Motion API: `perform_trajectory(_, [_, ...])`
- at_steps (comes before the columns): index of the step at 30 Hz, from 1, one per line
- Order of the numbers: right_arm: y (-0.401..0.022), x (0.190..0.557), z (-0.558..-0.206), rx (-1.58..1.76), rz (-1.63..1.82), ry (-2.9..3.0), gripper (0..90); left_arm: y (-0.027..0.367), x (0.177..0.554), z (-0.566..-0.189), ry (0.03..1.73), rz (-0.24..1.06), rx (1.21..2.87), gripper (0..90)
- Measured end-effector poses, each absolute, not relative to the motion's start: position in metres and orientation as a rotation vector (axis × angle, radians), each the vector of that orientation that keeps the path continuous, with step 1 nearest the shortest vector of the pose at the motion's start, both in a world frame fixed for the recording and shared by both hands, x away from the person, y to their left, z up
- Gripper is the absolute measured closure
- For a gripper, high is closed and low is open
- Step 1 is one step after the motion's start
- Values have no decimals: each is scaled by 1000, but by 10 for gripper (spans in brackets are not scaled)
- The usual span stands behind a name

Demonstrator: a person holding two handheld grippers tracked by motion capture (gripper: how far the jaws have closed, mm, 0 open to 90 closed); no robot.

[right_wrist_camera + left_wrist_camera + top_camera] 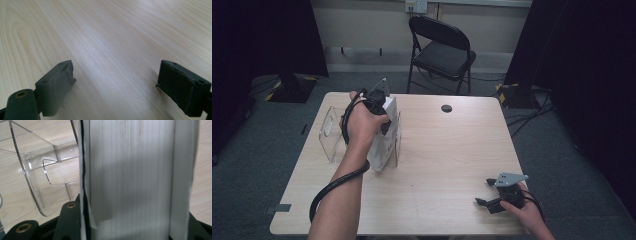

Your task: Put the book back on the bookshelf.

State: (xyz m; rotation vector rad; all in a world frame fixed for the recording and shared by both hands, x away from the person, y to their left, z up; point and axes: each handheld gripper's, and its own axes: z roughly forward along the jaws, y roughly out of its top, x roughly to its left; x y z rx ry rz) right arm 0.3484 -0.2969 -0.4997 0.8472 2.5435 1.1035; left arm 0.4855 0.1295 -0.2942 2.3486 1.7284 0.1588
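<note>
A thick white book [383, 147] stands on its edge inside a clear acrylic holder [328, 134] at the table's left. My left gripper [383, 116] is shut on the book from above, with the hand wrapped round it. In the left gripper view the book's page edge [132, 177] runs up between the two black jaws, and the clear holder [37, 172] lies to its left. My right gripper [484, 192] rests near the table's front right corner. It stands open with only bare wood between its fingers [56, 82].
A small black round disc [446, 108] lies on the wooden table [447, 155] near its far edge. A black folding chair [443, 50] stands behind the table. The left gripper's black cable [329, 190] loops along the forearm.
</note>
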Motion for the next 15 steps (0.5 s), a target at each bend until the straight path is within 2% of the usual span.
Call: perform_trajectory(15, [-297,349,-500,843,1104,2543,124,128,492,-295,1751,166,2340,530])
